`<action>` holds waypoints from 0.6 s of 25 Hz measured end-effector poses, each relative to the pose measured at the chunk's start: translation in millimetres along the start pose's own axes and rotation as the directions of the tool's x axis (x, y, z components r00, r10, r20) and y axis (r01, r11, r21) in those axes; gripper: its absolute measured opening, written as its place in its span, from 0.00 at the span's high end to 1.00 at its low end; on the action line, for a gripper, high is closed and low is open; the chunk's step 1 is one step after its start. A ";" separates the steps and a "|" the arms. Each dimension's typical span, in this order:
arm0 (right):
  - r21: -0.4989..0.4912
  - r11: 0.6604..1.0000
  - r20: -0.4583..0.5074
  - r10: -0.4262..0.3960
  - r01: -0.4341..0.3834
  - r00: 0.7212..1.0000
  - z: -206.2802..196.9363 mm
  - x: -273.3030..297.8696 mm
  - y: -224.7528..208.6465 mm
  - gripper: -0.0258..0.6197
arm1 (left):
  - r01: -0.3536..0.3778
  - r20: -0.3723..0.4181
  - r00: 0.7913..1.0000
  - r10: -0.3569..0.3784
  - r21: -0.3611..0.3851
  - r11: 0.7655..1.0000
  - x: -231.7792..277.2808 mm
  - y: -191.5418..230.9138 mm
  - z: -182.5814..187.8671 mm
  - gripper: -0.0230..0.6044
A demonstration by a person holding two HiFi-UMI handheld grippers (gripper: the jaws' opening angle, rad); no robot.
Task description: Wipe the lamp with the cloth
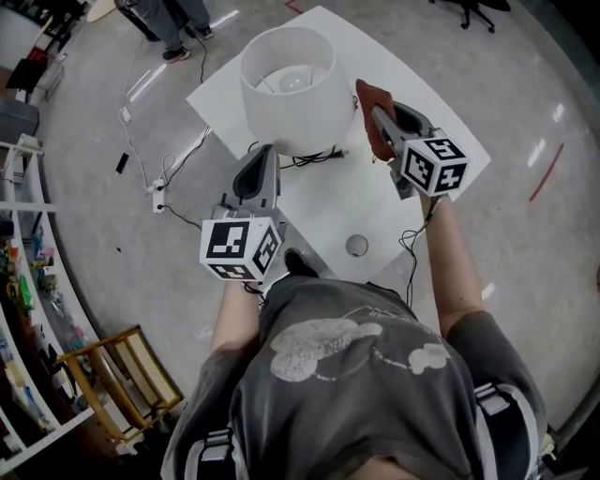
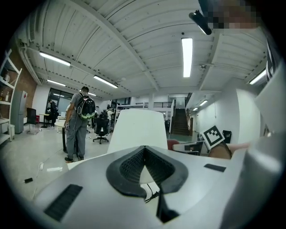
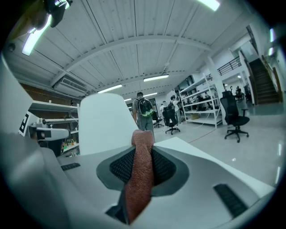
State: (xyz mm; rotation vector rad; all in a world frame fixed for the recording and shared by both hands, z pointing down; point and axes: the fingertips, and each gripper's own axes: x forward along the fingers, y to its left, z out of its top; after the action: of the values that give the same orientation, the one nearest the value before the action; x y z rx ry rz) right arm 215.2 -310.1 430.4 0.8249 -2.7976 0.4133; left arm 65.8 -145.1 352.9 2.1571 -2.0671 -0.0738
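A lamp with a white drum shade stands on the white table. To the right of the shade, my right gripper is shut on a reddish-brown cloth, close to the shade's side. In the right gripper view the cloth hangs pinched between the pads, with the shade just ahead on the left. My left gripper is shut and holds nothing, its tip below the shade's front left. In the left gripper view the shade rises right beyond the jaws.
The lamp's black cable lies on the table under the shade. A small grey round object sits near the table's front edge. On the floor at the left are a power strip and a wooden rack. A person stands beyond the table.
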 end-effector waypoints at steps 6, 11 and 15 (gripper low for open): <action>-0.047 0.998 0.196 0.039 -0.030 0.980 79.9 -23.1 35.8 0.83 | 0.037 0.050 0.998 -0.037 0.004 0.999 14.7 23.7 11.9 0.95; -0.105 0.994 0.289 0.059 -0.030 0.956 116.2 -35.3 86.3 0.83 | 0.110 0.088 0.990 -0.111 0.017 0.994 16.7 37.3 32.6 0.95; -0.084 0.996 0.274 0.002 0.022 0.962 100.4 -25.6 94.9 0.83 | 0.183 0.086 0.979 -0.185 0.026 0.983 25.9 41.8 39.3 0.95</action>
State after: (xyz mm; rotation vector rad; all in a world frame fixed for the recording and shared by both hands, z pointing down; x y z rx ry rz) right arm 173.1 -252.8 309.2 0.9414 -3.0359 0.1853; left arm 20.1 -175.4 321.9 2.3926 -1.9126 -0.1757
